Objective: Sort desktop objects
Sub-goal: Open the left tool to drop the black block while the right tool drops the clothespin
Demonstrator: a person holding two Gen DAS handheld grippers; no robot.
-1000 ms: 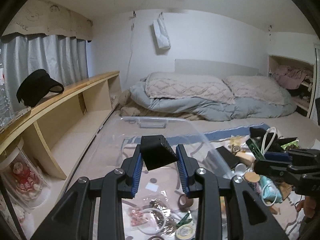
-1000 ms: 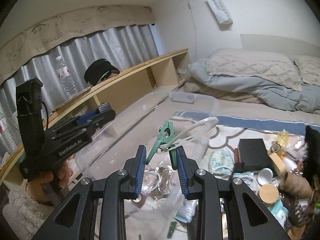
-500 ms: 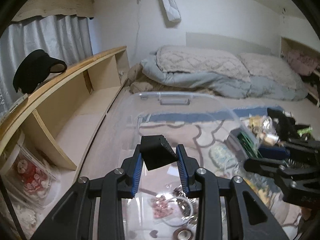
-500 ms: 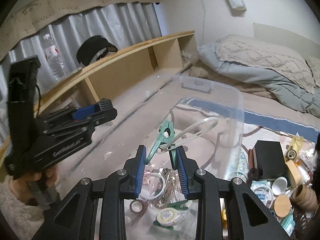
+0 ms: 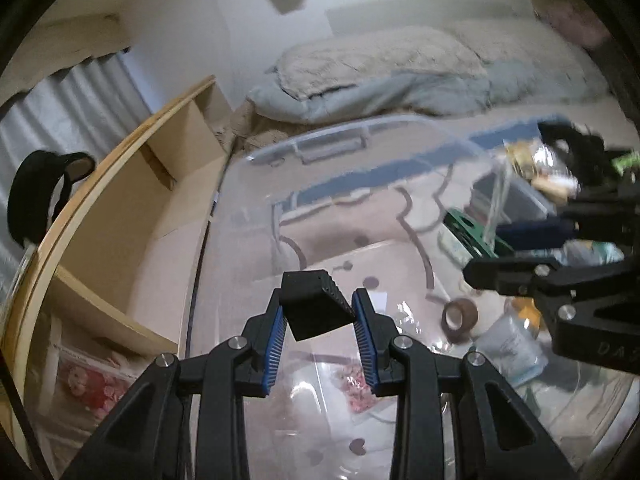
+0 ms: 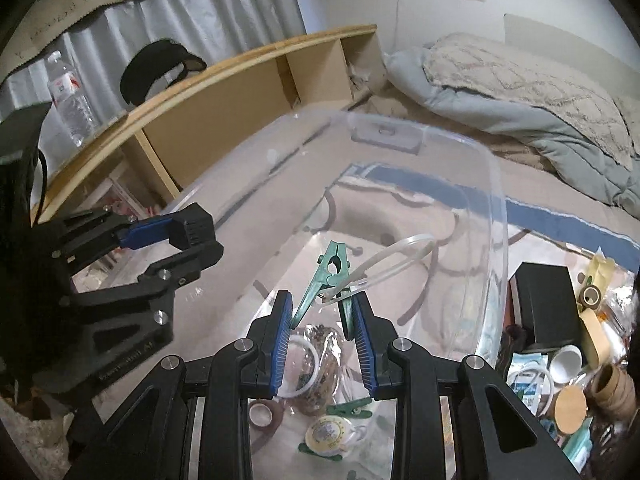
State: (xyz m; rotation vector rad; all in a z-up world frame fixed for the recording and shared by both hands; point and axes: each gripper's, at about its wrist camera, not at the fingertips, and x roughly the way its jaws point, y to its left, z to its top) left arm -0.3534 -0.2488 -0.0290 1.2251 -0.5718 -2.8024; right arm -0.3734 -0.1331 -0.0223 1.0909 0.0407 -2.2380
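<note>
Both hands dipping lower over clear bin (image 6: 496, 216), I'm gripping black block (image 5: 314, 304) w/ left jaws, green clip (image 6: 326, 280) w/ right, bin directly below.

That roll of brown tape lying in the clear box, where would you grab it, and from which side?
Grip the brown tape roll across its outer rim, coming from above. It leans in the clear bin with its hole showing and its curved sides free, so two fingers could probably pinch there.
</note>
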